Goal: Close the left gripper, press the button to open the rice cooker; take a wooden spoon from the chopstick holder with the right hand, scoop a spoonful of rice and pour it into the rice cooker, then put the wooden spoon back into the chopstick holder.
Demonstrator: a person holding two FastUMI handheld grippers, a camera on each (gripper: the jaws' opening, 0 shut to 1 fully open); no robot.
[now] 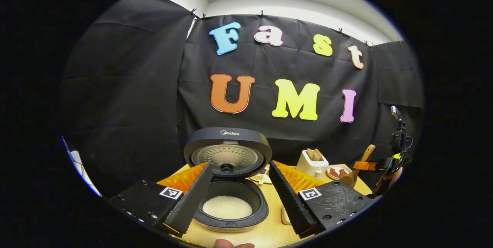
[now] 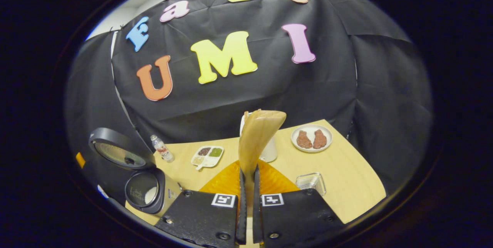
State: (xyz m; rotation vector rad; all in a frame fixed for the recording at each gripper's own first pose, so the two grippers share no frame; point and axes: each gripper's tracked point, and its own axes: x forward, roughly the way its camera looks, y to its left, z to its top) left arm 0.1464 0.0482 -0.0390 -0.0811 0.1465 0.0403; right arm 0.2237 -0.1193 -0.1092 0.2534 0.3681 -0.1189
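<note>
A: Rice cooker sits straight ahead at twelve o'clock in the left gripper view, lid up, white rice in the pot. The left gripper hangs over it with its fingers spread apart, gripping nothing.

B: And the wooden spoon?

A: In the right gripper view it stands up at twelve o'clock between the fingers of the right gripper, which are pressed together on its handle, bowl uppermost. I can't tell whether the bowl carries any rice.

B: What lies beyond it?

A: Near, at one o'clock, a clear plastic container. Farther on, a white toaster just behind the spoon, a divided dish at eleven o'clock, a plate at one o'clock, a small bottle beyond the cooker at ten. The chopstick holder I cannot pick out.

B: So which step?

A: I judge the lid step done and the spoon in hand, somewhere between scooping and pouring or returning. If rice is aboard, the next move calls for carrying the spoon level toward ten o'clock, over the open pot, then tipping it.
</note>
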